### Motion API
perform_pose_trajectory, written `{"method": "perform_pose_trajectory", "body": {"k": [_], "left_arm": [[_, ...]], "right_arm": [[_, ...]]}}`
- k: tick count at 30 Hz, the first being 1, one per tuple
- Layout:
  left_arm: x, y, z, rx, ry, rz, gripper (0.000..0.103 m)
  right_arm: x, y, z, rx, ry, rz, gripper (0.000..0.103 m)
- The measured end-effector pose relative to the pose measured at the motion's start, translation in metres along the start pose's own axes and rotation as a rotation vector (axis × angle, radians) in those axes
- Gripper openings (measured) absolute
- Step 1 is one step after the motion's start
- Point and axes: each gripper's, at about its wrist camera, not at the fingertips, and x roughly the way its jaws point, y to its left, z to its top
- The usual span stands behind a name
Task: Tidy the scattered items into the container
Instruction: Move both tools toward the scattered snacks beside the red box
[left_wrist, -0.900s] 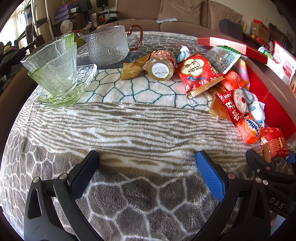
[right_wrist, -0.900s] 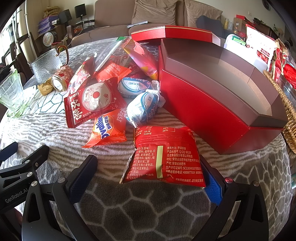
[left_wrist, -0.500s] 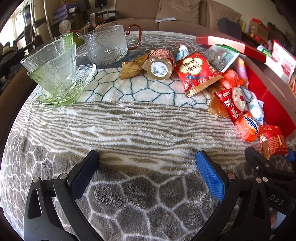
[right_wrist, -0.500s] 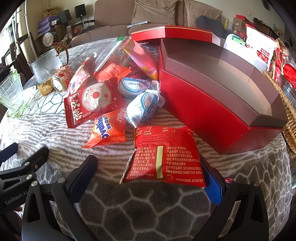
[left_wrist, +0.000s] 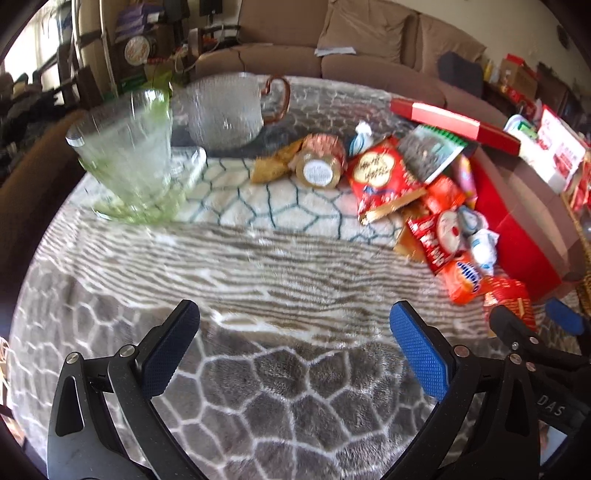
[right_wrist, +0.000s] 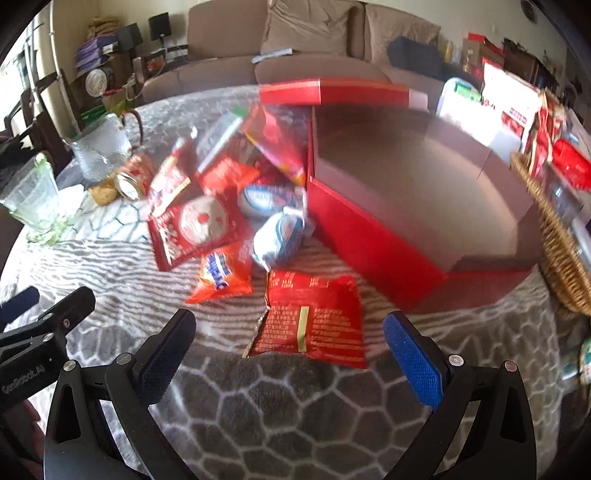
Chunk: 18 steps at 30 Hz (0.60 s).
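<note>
A pile of snack packets lies on the patterned blanket beside an open red box (right_wrist: 417, 192), also in the left wrist view (left_wrist: 517, 236). Nearest my right gripper (right_wrist: 290, 338) is a red packet (right_wrist: 314, 317), lying just ahead between the open fingers. An orange Ovaltine packet (right_wrist: 221, 271), white pouches (right_wrist: 279, 236) and a red round-logo packet (right_wrist: 195, 225) lie behind it. My left gripper (left_wrist: 293, 332) is open and empty over bare blanket, left of the pile. A small jar (left_wrist: 319, 162) lies on its side farther back.
A green glass bowl stack (left_wrist: 129, 155) and a clear glass pitcher (left_wrist: 229, 110) stand at the back left. The red box lid (left_wrist: 454, 123) leans behind the pile. A wicker basket (right_wrist: 557, 243) sits right of the box. A sofa is behind the table.
Both grippers have pulled back and risen a little; the views are blurred by motion. The red packet now lies farther ahead of the right fingers. Both grippers stay open.
</note>
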Motion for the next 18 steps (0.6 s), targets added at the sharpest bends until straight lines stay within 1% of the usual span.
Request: {"method": "perform_pose_trajectory", "body": {"k": [4, 7, 10, 13, 18], "left_arm": [[-0.025, 0.002, 0.003, 0.004, -0.037, 0.005, 0.103], [-0.032, 0.002, 0.012, 0.016, -0.035, 0.011, 0.103], [-0.045, 0.0, 0.016, 0.026, -0.043, 0.019, 0.103], [-0.058, -0.006, 0.022, 0.028, -0.053, 0.001, 0.103], [-0.077, -0.023, 0.029, 0.056, -0.075, -0.024, 0.103]], "right_arm": [[-0.023, -0.004, 0.009, 0.003, -0.021, 0.006, 0.103], [-0.037, -0.006, 0.016, -0.003, -0.035, 0.009, 0.103], [-0.051, -0.007, 0.02, -0.021, -0.049, -0.008, 0.103], [-0.063, -0.013, 0.023, -0.02, -0.055, -0.013, 0.103], [-0.075, -0.034, 0.026, 0.005, -0.068, -0.017, 0.103]]}}
